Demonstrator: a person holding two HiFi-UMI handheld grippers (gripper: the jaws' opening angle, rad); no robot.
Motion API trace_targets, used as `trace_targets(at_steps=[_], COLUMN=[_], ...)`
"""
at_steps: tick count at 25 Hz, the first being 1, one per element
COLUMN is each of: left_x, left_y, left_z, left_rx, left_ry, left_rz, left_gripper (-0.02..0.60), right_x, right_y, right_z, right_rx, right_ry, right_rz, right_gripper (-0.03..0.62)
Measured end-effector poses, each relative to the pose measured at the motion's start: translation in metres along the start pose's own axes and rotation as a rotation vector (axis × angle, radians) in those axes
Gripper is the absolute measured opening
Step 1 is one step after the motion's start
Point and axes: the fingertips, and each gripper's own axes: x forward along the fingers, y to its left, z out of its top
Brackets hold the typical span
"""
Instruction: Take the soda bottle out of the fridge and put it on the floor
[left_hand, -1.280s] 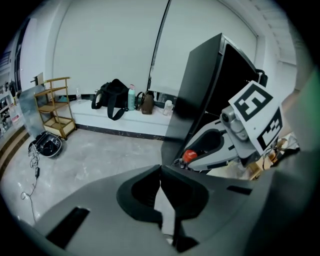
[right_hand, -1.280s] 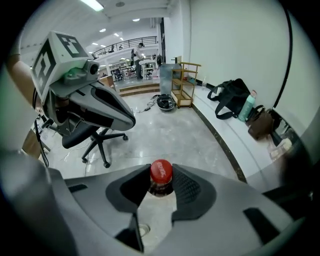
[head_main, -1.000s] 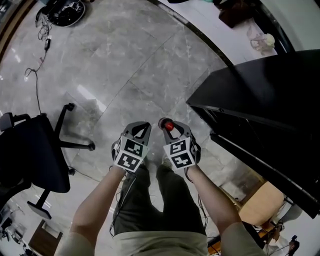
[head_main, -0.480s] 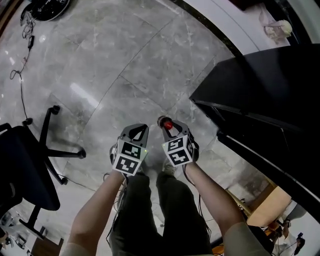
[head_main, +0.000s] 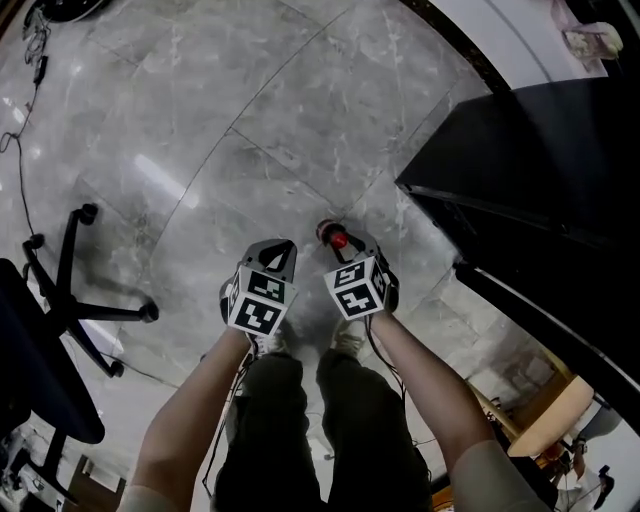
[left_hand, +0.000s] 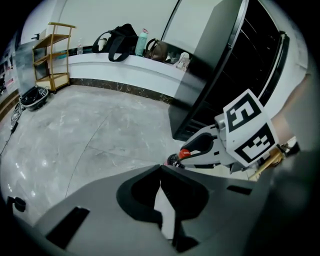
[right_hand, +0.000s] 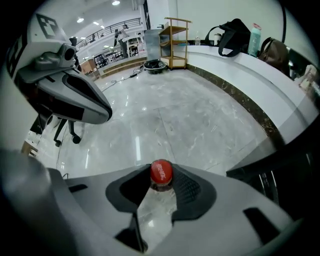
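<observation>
The soda bottle (right_hand: 161, 173) has a red cap and a dark neck. My right gripper (right_hand: 161, 184) is shut on that neck, and the cap stands just above the fingertips. In the head view the bottle (head_main: 337, 238) hangs below the right gripper (head_main: 338, 246), over the grey marble floor (head_main: 250, 130) and in front of the person's shoes. Left of it, my left gripper (head_main: 277, 252) points down with nothing in it. In the left gripper view its tips (left_hand: 160, 169) meet, and the bottle cap (left_hand: 184, 153) shows beyond them. The black fridge (head_main: 540, 170) stands to the right.
An office chair (head_main: 60, 300) with castors stands at the left. A white counter (left_hand: 125, 67) with bags, a wooden shelf (left_hand: 52, 55) and a round floor robot (left_hand: 32, 97) lie further off. A brown box (head_main: 545, 410) sits by the fridge's foot.
Both grippers have sunk toward the floor, side by side, with the bottle still in the right one. The floor looks nearer, and the chair has slid toward the left edge.
</observation>
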Motion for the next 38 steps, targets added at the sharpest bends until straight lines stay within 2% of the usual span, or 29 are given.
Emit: trace_targets(at_steps=[6, 12, 16, 19, 25, 29, 33, 38], left_x=[0.02, 0.029, 0.025, 0.015, -0.02, -0.051, -0.088, -0.147], left_y=[0.008, 0.003, -0.001, -0.002, -0.002, -0.007, -0.013, -0.03], left_z=[-0.016, -0.012, -0.013, -0.012, 0.004, 0.026, 0.054, 0.091], left_rx=[-0.097, -0.08, -0.07, -0.06, -0.061, -0.089, -0.115, -0.094], left_ry=[0.004, 0.003, 0.011, 0.018, 0.021, -0.002, -0.032, -0.069], left_rz=[-0.005, -0.023, -0.029, -0.022, 0.009, 0.017, 0.028, 0.036], left_gripper=[0.006, 0.006, 0.006, 0.006, 0.006, 0.006, 0.006, 0.006], right_x=[0.033, 0.04, 0.038, 0.029, -0.012, -0.052, -0.101, -0.172], right_y=[0.005, 0.011, 0.015, 0.017, 0.007, 0.002, -0.002, -0.008], right_z=[-0.026, -0.021, -0.022, -0.021, 0.002, 0.024, 0.052, 0.087], right_rx=[0.023, -0.047, -0.029, 0.0, 0.079, 0.098, 0.087, 0.113], right_ry=[0.055, 0.049, 0.075, 0.077, 0.033, 0.002, -0.039, -0.121], right_rz=[0.009, 0.007, 0.021, 0.035, 0.018, 0.011, 0.011, -0.004], right_gripper=[0.114, 0.117, 0.123, 0.152, 0.114, 0.05, 0.04, 0.028])
